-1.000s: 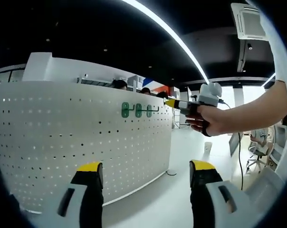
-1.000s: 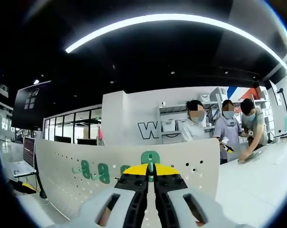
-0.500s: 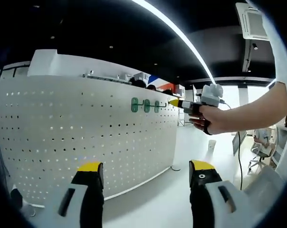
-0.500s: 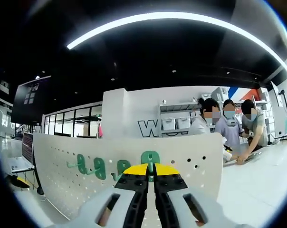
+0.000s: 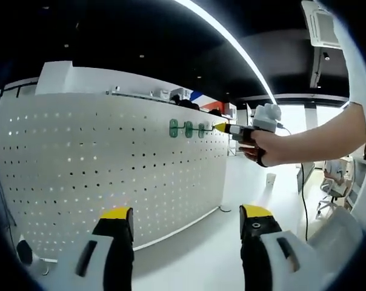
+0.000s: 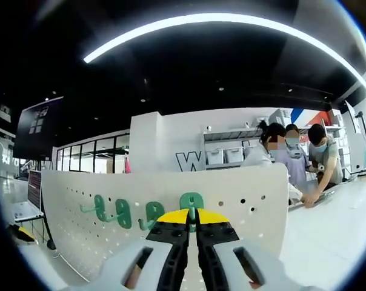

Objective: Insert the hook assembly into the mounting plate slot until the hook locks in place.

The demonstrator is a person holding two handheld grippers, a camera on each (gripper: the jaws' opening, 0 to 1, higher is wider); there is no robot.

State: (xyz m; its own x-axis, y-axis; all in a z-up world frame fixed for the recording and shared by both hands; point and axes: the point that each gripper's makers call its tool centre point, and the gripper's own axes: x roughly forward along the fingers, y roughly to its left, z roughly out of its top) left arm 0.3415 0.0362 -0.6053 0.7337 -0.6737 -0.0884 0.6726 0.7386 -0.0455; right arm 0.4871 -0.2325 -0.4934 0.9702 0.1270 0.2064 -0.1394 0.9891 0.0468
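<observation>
In your left gripper view, your left gripper [image 5: 186,227] stands released, its two yellow-tipped jaws wide apart with nothing between them. Ahead of them a white perforated mounting plate [image 5: 110,176] stands upright and runs away to the far right, dotted with rows of small holes. High on its far end three green hooks [image 5: 188,128] sit in a row on the plate. Your right gripper [image 5: 222,128] reaches in from the right, held in your hand [image 5: 265,147], its yellow tip just beside the last of those hooks; from here you cannot tell whether it touches the plate. Below the plate lies a pale, glossy floor [image 5: 195,254]. Overhead the ceiling is dark, crossed by a long bright light strip [image 5: 231,45], with a square ceiling unit [image 5: 321,27] at the upper right.

In your right gripper view, your right gripper [image 6: 192,219] is clenched on a green hook assembly [image 6: 191,203], whose rounded top rises just above the yellow tips, close against the plate [image 6: 243,206]. To its left more green hooks [image 6: 119,212] sit on the same plate. Beyond the plate's top edge, on the far right, three people [image 6: 292,157] stand at a white counter [image 6: 334,212]. A white wall with a large dark letter [image 6: 189,162] and shelves stands behind them, and a dark screen [image 6: 34,130] hangs at the far left.
</observation>
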